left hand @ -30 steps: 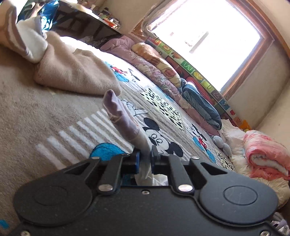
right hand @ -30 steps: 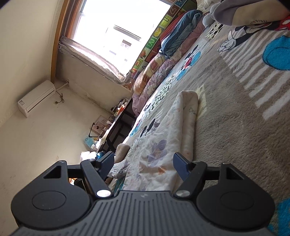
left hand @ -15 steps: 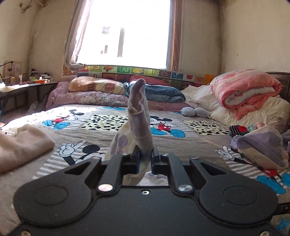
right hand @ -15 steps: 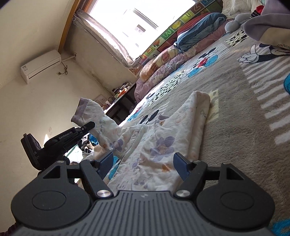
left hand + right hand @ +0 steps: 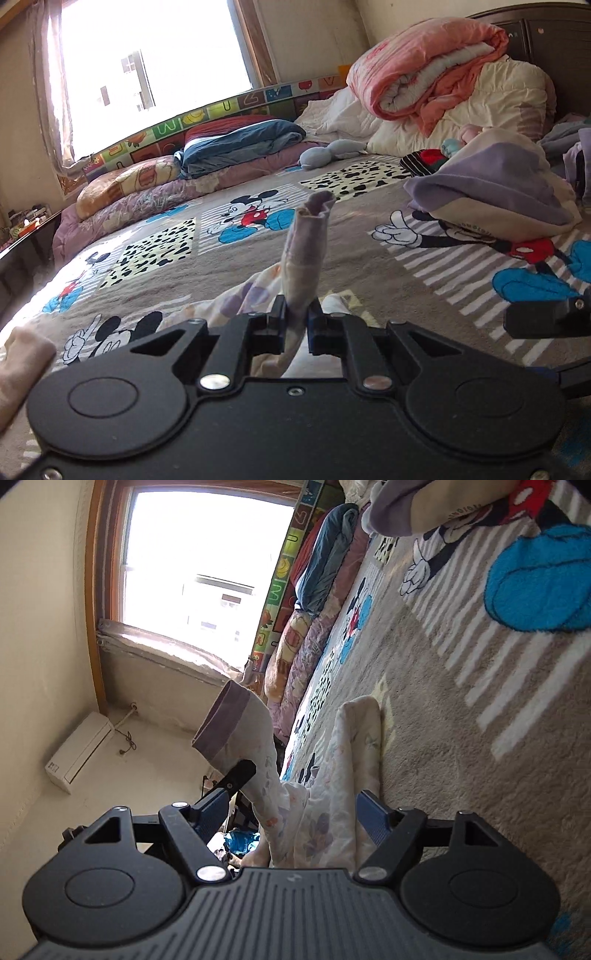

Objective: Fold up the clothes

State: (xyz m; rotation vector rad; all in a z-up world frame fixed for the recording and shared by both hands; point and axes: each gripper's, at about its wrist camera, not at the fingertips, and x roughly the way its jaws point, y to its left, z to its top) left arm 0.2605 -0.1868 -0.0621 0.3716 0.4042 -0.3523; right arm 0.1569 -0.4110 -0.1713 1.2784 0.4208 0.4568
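Observation:
A pale floral garment (image 5: 354,746) lies in a long fold on the grey cartoon-print bedspread (image 5: 369,258). Its sleeve, ending in a purple cuff (image 5: 314,221), stands up from my left gripper (image 5: 295,314), which is shut on it just below the cuff. The right wrist view shows the same raised cuff (image 5: 229,716) with one left finger (image 5: 240,771) against it. My right gripper (image 5: 291,806) is turned on its side low over the bed. Its jaws are opening, with the garment's body between them and neither pad pressing on it. One right finger (image 5: 535,321) shows at the right edge.
A purple and cream clothes heap (image 5: 495,188) lies to the right, before a rolled pink quilt (image 5: 424,70). Folded blue bedding (image 5: 240,144) and pillows line the window side. A beige cloth (image 5: 22,358) sits near left. A dark table (image 5: 22,236) stands off the bed's left edge.
My left gripper has rolled and swung across the bed toward the clothes heap, carrying the sleeve up. The raised sleeve has come into the right wrist view. The right gripper has rolled, and its jaws stand slightly wider.

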